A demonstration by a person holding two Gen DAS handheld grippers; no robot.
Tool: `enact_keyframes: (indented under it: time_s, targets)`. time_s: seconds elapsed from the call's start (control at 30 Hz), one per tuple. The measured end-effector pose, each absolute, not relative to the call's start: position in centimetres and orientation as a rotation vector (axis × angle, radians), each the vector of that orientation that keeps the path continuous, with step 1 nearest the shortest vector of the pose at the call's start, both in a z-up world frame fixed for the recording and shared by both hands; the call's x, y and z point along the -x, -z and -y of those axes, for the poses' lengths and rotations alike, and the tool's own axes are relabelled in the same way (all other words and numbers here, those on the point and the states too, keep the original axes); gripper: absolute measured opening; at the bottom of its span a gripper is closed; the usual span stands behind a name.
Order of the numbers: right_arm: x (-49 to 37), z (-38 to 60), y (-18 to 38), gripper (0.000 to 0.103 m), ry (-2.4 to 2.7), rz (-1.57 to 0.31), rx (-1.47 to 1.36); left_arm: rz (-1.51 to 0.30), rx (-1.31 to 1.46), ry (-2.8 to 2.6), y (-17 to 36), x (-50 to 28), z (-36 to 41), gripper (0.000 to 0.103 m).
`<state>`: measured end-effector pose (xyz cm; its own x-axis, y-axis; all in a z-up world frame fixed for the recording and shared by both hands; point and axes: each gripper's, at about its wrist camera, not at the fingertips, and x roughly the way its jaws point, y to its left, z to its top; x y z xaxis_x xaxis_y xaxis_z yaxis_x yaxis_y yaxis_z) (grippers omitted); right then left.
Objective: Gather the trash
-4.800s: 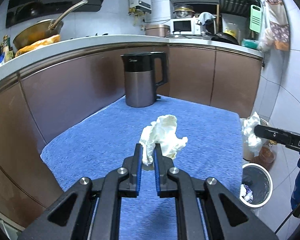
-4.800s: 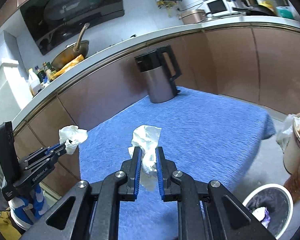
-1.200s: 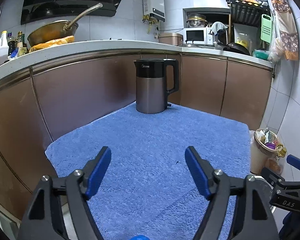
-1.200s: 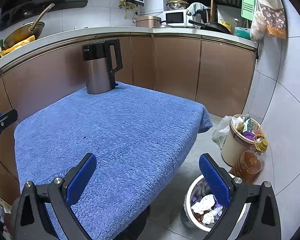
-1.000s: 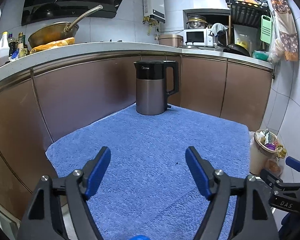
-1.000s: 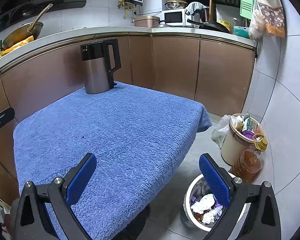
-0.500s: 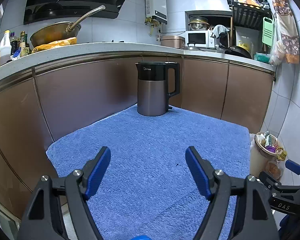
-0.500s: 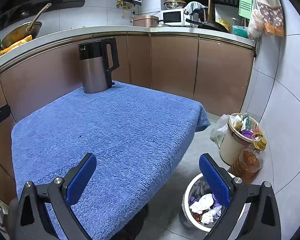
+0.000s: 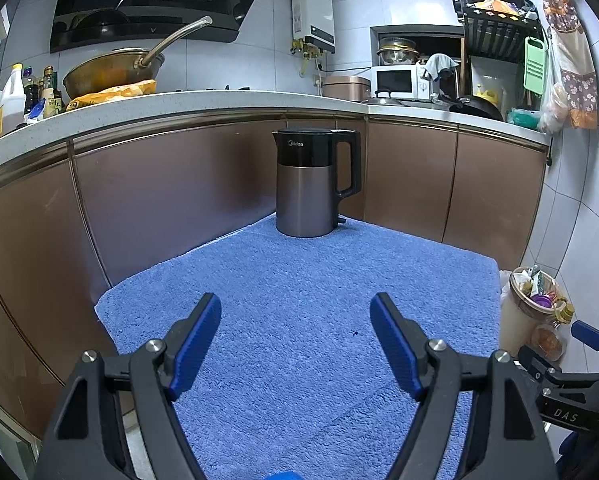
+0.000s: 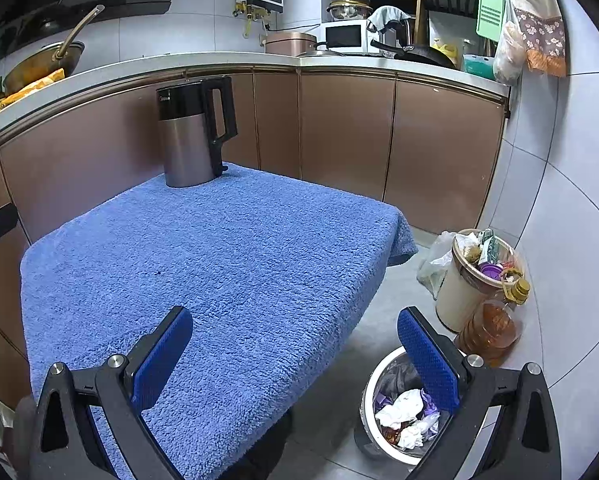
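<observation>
Only the right wrist view is showing the crumpled tissues [image 10: 403, 406], lying inside the round bin [image 10: 369, 394] on the floor beside the blue towel [image 10: 227, 256]. The right gripper [image 10: 295, 330] and the left gripper [image 9: 295, 326] are both gaping wide, holding nothing. A kettle [image 9: 313, 184] is standing at the towel's far corner, against brown cabinets [image 9: 171, 188].

I am in a home kitchen: brown cabinets [image 9: 171, 184] run under a pale worktop [image 9: 219, 100], a wok [image 9: 107, 74] sits at ten o'clock below the range hood [image 9: 151, 4], a microwave [image 9: 397, 80] stands at one o'clock, a kettle [image 9: 313, 184] at twelve.
</observation>
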<state>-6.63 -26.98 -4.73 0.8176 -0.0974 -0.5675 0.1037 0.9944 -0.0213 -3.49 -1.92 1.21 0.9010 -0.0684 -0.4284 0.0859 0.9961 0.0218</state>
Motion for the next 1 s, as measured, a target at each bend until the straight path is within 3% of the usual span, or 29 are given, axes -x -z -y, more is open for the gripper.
enact_keyframes:
  time_s: [1.0]
  targets:
    - [7.0,27.7,4.8,0.103,0.140,-0.582,-0.020,-0.469,-0.076,0.084,0.1,2.8,2.4,0.076]
